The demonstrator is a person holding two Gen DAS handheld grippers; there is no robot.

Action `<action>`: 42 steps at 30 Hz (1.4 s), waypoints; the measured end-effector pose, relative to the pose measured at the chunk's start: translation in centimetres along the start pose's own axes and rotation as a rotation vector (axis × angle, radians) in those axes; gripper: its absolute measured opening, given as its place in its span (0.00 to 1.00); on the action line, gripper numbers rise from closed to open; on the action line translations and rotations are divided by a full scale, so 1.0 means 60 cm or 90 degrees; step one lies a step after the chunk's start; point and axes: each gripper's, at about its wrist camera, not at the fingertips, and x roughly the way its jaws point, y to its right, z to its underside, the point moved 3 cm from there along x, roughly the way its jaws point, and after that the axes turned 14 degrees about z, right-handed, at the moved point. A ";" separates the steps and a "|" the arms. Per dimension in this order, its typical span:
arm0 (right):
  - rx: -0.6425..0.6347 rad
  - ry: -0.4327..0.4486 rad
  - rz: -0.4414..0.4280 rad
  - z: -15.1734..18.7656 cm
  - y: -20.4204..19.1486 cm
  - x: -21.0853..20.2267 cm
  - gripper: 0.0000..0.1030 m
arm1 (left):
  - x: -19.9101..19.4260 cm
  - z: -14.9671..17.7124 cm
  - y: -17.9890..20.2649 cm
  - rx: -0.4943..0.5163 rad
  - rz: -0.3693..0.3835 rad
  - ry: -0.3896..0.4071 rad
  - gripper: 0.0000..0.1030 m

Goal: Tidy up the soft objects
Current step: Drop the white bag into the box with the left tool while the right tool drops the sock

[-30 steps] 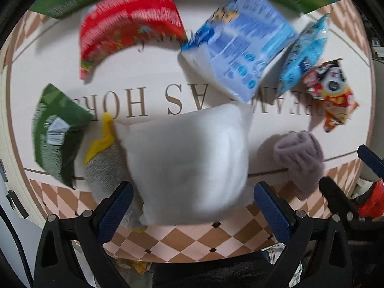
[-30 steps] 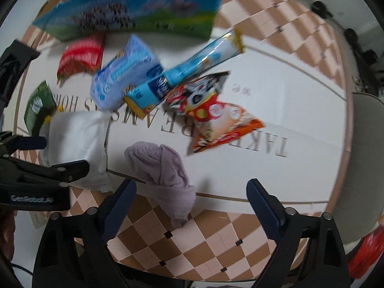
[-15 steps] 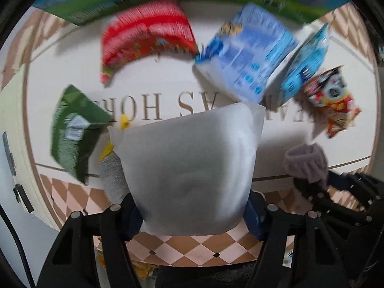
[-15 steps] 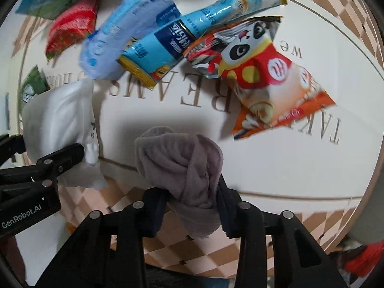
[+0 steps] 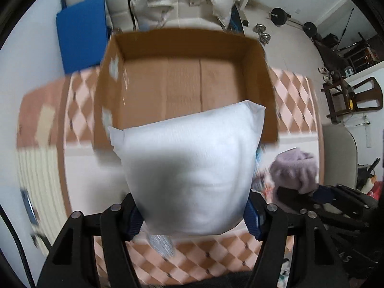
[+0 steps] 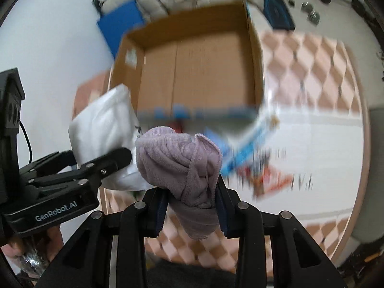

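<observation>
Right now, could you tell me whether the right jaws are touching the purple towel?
Touching. The right wrist view shows the right gripper shut on the purple towel, its bunched cloth pinched between both jaws and bulging above them.

White pillow (image 5: 189, 168), lilac towel (image 6: 180, 160), brown cardboard box (image 5: 184, 84), pink-and-tan diamond-checked tablecloth (image 5: 196, 261)

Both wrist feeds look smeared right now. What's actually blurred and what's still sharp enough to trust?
Left wrist view: the cardboard box edges and checkered table are motion-smeared; the white pillow and left gripper stay fairly crisp. Right wrist view: the snack packets streak badly, while the purple towel and right gripper are sharp.
</observation>
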 end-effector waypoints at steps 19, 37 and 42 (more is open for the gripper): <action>0.116 -0.076 0.034 -0.340 -0.020 0.264 0.37 | 0.269 -0.302 -0.151 -0.041 0.035 -0.193 0.64; 0.090 -0.078 0.042 -0.314 0.041 0.228 0.86 | 0.190 -0.291 -0.152 -0.046 0.036 -0.131 0.94; 0.062 -0.026 0.065 -0.271 0.037 0.157 1.00 | 0.094 -0.254 -0.126 -0.020 0.031 -0.043 0.99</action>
